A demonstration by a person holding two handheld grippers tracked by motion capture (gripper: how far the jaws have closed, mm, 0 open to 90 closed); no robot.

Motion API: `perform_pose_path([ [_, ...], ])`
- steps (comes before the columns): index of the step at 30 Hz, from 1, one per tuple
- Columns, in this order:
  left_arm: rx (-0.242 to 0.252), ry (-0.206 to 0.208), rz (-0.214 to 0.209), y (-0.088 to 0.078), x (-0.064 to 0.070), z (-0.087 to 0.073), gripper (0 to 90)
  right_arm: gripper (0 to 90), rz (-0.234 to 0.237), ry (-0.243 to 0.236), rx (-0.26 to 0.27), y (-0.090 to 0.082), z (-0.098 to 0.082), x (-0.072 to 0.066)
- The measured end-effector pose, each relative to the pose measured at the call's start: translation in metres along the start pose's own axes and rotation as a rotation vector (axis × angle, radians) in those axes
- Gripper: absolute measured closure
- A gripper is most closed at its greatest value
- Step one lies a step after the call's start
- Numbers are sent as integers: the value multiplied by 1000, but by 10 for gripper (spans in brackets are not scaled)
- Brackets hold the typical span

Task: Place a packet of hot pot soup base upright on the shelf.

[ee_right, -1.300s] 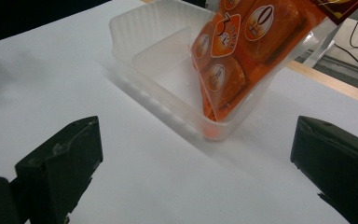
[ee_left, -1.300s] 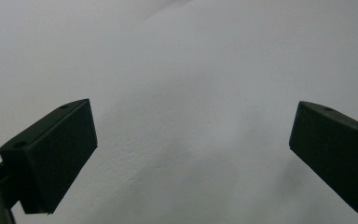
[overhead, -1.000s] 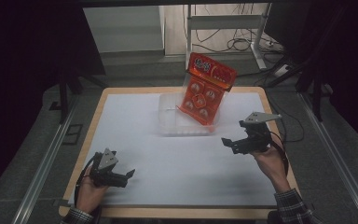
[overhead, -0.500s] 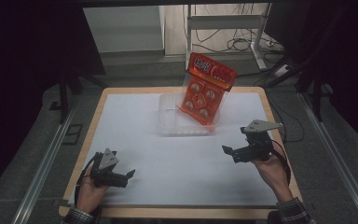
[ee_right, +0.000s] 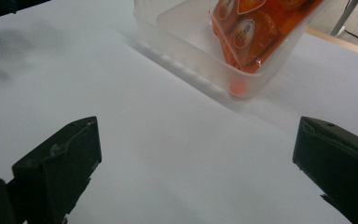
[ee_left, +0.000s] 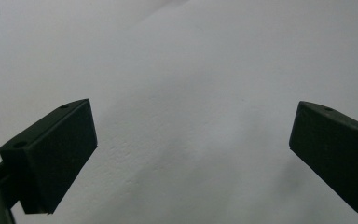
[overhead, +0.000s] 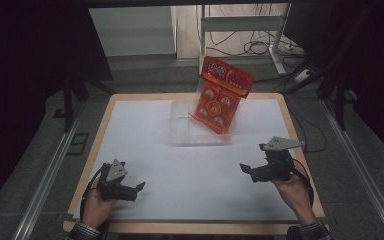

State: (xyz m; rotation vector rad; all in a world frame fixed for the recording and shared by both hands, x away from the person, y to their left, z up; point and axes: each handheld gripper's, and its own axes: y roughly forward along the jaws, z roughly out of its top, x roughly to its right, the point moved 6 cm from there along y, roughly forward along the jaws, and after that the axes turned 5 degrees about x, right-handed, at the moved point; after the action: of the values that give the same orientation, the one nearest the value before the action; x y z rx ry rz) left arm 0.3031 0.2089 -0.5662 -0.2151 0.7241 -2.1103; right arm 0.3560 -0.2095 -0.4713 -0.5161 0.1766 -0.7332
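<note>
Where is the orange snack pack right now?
In the high view the orange snack pack leans tilted in the clear plastic bin at the far middle of the table, its top sticking out above the rim.

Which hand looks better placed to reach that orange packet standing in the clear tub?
Probably the right. The right tongs are open and sit closer to the clear tub and its orange packet, which their own camera shows just ahead. The left tongs, also open, are farther off, facing bare white table.

The right gripper (ee_right: 196,154), its two black jaws spread wide apart, hangs over the white paper-covered table (ee_right: 168,154). Beyond stands a clear plastic tub (ee_right: 186,65) holding a tilted orange blister pack (ee_right: 251,32).
</note>
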Motion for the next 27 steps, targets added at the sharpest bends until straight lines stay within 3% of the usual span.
perform_pose_path([
  [10, -4, 7, 0, 1, 0, 0, 3, 11, 0, 1, -20, 1, -17, -1],
  [22, -12, 20, -3, 2, 1, -1, 3, 3, 18, 50, -40, 6, -35, 3],
  [27, -19, 28, -5, 3, 1, -2, 2, 0, 29, 48, -65, 11, -43, 5],
])
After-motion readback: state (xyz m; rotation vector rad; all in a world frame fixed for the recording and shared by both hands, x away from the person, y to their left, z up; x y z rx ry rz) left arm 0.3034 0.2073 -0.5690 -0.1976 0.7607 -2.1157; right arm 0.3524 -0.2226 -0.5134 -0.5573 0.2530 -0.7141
